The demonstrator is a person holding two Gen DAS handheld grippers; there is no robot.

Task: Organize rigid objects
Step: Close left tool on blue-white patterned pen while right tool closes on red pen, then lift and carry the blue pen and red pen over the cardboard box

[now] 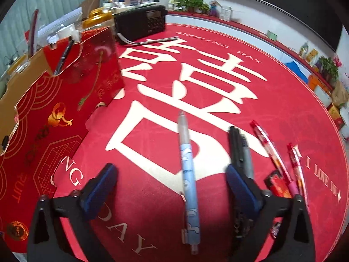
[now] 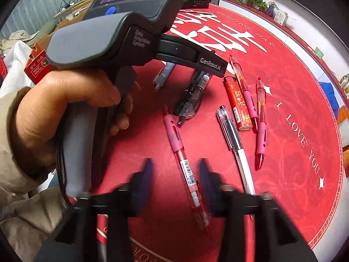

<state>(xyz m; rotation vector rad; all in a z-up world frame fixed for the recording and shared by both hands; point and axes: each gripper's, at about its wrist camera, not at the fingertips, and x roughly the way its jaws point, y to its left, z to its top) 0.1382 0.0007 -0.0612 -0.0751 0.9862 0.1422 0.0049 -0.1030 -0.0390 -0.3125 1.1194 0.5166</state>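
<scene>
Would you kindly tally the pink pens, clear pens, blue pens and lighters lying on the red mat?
Pink pens: 3
Clear pens: 1
Blue pens: 1
Lighters: 1
Total: 6

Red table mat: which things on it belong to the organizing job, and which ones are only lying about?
Belong to the job: blue pen, black pens, red pens with pink grips, clear-and-white pen, red lighter, probably the red box that already holds a pen.
Only lying about: black radio, potted plants, gold-lidded jars.
</scene>
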